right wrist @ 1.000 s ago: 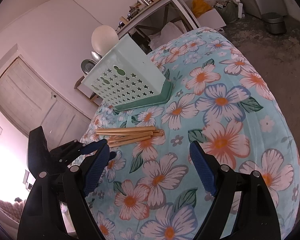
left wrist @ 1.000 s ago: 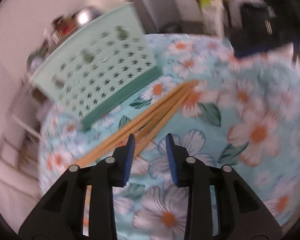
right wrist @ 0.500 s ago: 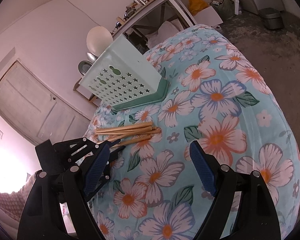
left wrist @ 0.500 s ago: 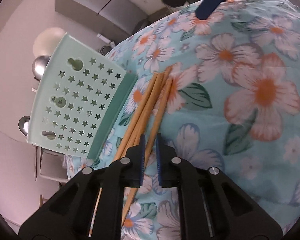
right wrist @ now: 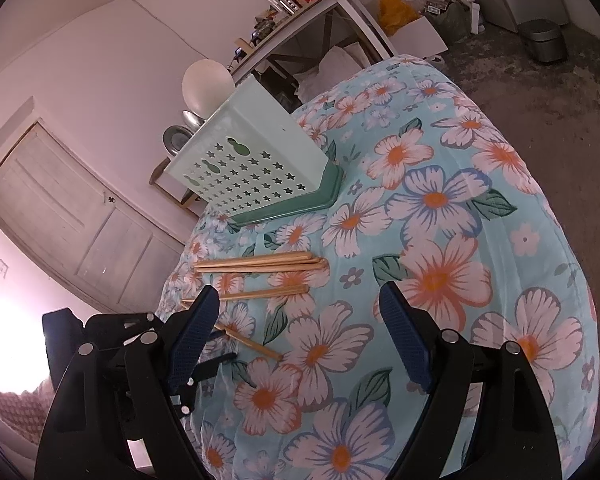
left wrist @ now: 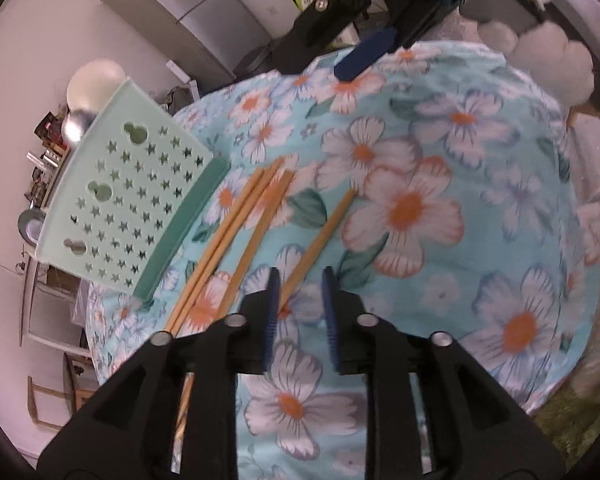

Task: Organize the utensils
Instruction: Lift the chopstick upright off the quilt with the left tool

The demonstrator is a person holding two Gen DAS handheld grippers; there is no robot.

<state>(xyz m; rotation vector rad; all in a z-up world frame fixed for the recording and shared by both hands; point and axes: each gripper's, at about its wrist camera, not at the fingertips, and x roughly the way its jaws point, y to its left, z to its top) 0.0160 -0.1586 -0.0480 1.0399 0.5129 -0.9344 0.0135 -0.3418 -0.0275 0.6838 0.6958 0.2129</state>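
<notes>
Two grippers of mine work over a table draped in a turquoise floral cloth (right wrist: 452, 208), the biggest thing in view. At its far side stands a mint-green holder (right wrist: 256, 160) with star-shaped holes, on a darker green base. Between the holder and me lie wooden chopsticks: a bundle (right wrist: 260, 262) nearest the holder, a single chopstick (right wrist: 268, 292) just beside it, and one stray chopstick (left wrist: 320, 236) angled away from the rest. My left gripper (left wrist: 298, 312) points steeply down at that stray stick; the stick's near end runs in between the blue pads, but I see a gap on both sides, and the jaws are opening, so I am not clamping it. In the right wrist view this gripper's black frame shows at lower left, beside the stray stick. My right gripper (right wrist: 300, 344) hovers above the cloth with its jaws spread wide and nothing between them, well apart from the chopsticks.
</notes>
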